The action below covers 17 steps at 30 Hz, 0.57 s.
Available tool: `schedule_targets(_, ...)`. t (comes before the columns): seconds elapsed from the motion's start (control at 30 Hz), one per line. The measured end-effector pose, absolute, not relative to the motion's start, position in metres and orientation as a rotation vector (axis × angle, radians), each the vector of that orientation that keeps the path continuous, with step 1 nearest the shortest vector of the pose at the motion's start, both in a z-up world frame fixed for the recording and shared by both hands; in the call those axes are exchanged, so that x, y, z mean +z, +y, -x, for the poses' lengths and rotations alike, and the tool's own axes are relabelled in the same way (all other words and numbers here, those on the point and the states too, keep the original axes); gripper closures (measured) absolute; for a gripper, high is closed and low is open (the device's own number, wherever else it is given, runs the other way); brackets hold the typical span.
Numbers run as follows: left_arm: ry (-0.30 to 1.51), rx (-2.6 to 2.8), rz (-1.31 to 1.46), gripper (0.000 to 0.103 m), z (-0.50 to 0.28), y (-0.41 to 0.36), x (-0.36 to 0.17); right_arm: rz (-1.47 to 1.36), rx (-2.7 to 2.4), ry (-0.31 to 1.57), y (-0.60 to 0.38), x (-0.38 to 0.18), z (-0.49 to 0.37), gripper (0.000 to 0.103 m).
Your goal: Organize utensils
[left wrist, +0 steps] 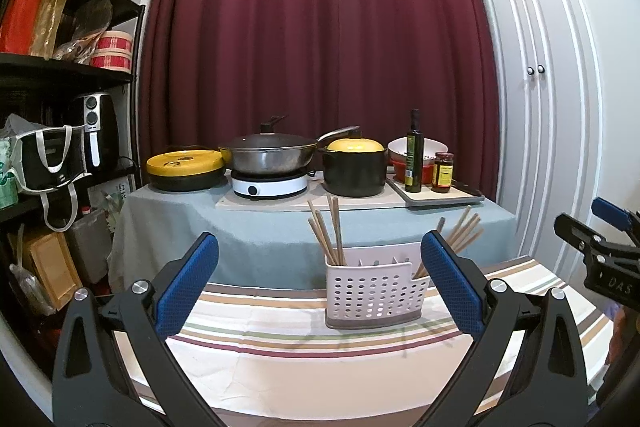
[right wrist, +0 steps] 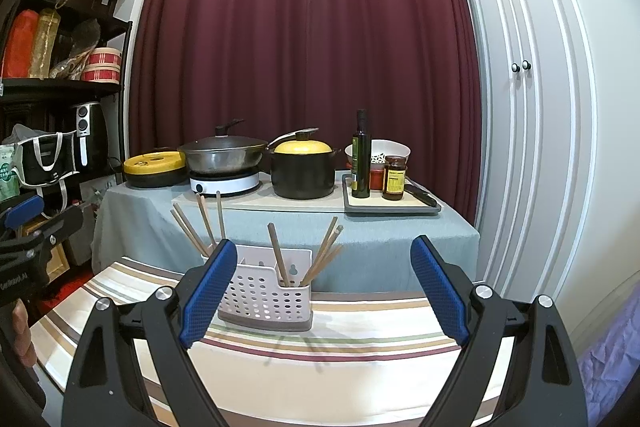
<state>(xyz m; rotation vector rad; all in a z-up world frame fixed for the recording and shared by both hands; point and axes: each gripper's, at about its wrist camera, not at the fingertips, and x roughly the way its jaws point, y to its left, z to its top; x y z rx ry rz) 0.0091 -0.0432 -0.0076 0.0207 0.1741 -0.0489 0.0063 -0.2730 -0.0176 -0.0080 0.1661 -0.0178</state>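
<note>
Striped cloth tabletop (left wrist: 280,343); white perforated plastic utensil caddy (left wrist: 374,297) near far edge, wooden chopsticks (left wrist: 330,235) splayed in its compartments. Left gripper (left wrist: 320,287), right gripper (right wrist: 322,291) both wide apart, empty. Sticks likely light, stiff; pinch upper shafts.

Showing on the left gripper (left wrist: 320,283) two black triangular arms, each carrying a blue pad with fine cross-hatched texture. Catching the light at each arm's hinge, a pair of round silver screws, just behind the blue pads (left wrist: 188,287). Repeating on the right gripper (right wrist: 324,287) the same build: matte black frames with triangular cut-outs, blue textured pads (right wrist: 208,291), silver screw heads behind them. Peeking in at the left edge of the right wrist view, the left gripper's black body with pale lettering, too blurred to read, and just below that lettering, part of a bare hand (right wrist: 20,331).
</note>
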Motion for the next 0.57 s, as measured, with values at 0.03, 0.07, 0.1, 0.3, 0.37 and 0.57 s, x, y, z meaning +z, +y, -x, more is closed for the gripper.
schedule_targets(0.03,0.174,-0.049,-0.02,0.004,-0.01,-0.043,-0.008,0.008,-0.017,0.168,-0.273,-0.018,-0.007,0.017)
schedule_targets(0.07,0.173,-0.052,-0.021,0.004,-0.012,-0.043,-0.008,0.008,-0.017,0.171,-0.273,-0.019,-0.008,0.017)
schedule_targets(0.1,0.172,-0.055,-0.022,0.004,-0.012,-0.043,-0.008,0.008,-0.017,0.174,-0.273,-0.02,-0.009,0.017)
schedule_targets(0.3,0.193,-0.049,-0.027,0.004,-0.026,-0.043,-0.015,0.008,-0.021,0.2,-0.275,-0.026,-0.019,0.017)
schedule_targets(0.37,0.204,-0.041,-0.02,0.004,-0.032,-0.041,-0.02,0.007,-0.023,0.21,-0.277,-0.029,-0.023,0.017)
schedule_targets(0.57,0.277,0.002,-0.033,0.004,-0.061,-0.031,-0.044,0.0,-0.047,0.258,-0.285,-0.045,-0.042,0.017)
